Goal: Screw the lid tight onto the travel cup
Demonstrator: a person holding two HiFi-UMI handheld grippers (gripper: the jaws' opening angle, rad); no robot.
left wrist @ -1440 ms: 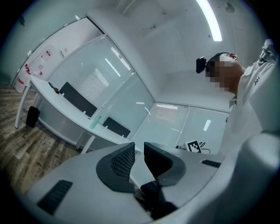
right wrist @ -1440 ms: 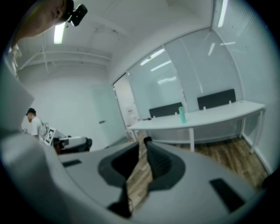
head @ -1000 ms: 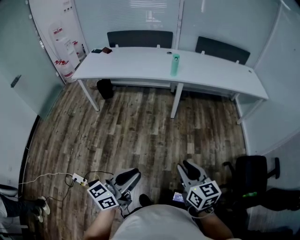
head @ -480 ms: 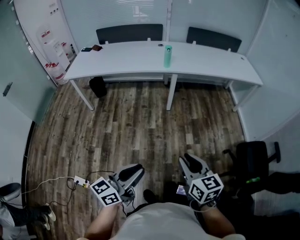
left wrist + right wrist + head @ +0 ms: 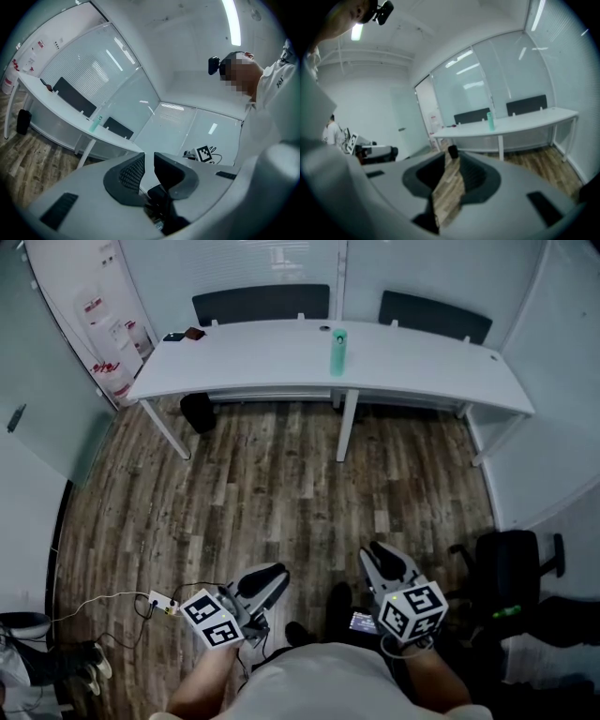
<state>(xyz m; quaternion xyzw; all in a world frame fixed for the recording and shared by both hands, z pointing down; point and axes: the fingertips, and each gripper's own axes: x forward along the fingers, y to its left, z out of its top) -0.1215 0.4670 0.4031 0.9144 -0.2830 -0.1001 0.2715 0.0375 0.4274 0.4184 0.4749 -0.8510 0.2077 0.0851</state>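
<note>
On the far table (image 5: 262, 357) the cup (image 5: 338, 351) stands upright, well apart from left gripper (image 5: 270, 579) and right gripper (image 5: 381, 556), wood floor (image 5: 281, 484) between. Two chairs (image 5: 261, 304) sit behind the table, a bin (image 5: 197, 412) under it. Left gripper is clenched, empty; right gripper's jaws stand slightly apart, nothing between.

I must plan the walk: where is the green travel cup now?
In the head view, the travel cup stands upright on the white table, near its middle.

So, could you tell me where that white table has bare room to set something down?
The table is bare right of the green cup, and between the cup and the small dark items at its left end. Only that corner is crowded.
</note>
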